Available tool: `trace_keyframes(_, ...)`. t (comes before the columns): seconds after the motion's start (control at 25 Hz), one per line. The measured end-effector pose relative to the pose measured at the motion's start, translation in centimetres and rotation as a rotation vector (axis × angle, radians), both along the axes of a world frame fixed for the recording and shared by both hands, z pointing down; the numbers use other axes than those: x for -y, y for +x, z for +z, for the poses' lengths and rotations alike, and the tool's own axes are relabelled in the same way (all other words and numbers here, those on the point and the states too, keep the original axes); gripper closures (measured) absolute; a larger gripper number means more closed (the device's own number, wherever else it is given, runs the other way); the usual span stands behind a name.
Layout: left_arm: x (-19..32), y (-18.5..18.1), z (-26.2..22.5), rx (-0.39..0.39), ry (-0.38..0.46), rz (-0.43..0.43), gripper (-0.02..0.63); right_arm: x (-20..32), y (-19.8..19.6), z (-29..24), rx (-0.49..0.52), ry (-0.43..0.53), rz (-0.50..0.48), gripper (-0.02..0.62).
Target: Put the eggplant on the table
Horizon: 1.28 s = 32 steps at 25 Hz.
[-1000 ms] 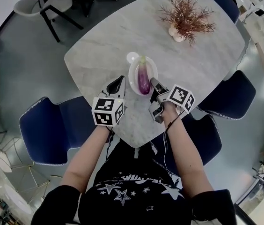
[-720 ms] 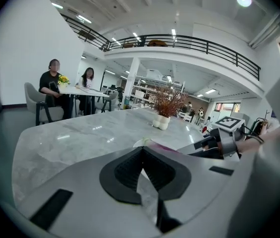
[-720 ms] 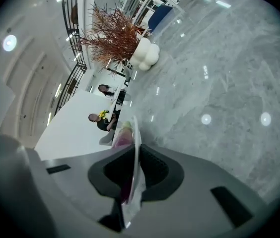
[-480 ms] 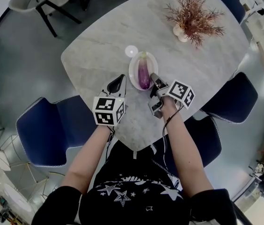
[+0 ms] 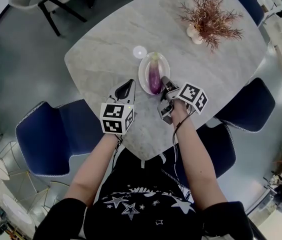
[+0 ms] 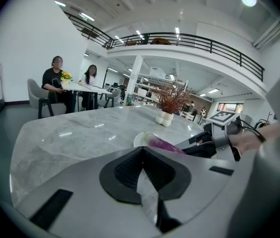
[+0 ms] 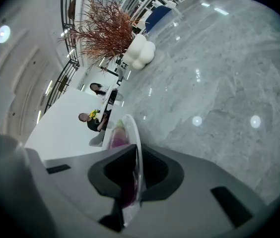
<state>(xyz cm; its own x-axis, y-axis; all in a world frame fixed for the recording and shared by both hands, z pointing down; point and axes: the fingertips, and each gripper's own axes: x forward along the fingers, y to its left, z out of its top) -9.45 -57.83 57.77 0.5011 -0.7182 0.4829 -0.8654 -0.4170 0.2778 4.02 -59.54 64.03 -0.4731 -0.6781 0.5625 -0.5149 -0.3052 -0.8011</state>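
Observation:
A purple eggplant lies in a white oval plate on the marble table. My right gripper is at the plate's near right rim. In the right gripper view the plate's rim runs between the closed jaws of this gripper, with the eggplant just beyond. My left gripper hovers left of the plate, shut and empty. In the left gripper view its jaws meet, and the eggplant and right gripper show ahead.
A small white disc lies on the table just beyond the plate. A dried reddish plant in a white vase stands at the far right. Blue chairs flank the near table corner. Two people sit at a distant table.
The head view has shifted slightly. My right gripper stays at the plate's rim and the left gripper holds its place; the eggplant still lies in the plate.

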Motion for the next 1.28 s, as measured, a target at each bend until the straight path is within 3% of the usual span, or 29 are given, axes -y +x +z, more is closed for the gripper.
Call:
trace_keyframes(0.88,-1.1,0.1,-1.0,0.012,0.025,0.003,0.598,-0.4,0.2,0.6,-0.173,-0.030,-0.079,0.566)
trace_keyframes(1.28,-2.2,0.5,-1.8,0.025,0.039,0.007,0.598,-1.2,0.8,0.1,-0.233,-0.005,-0.120,0.523)
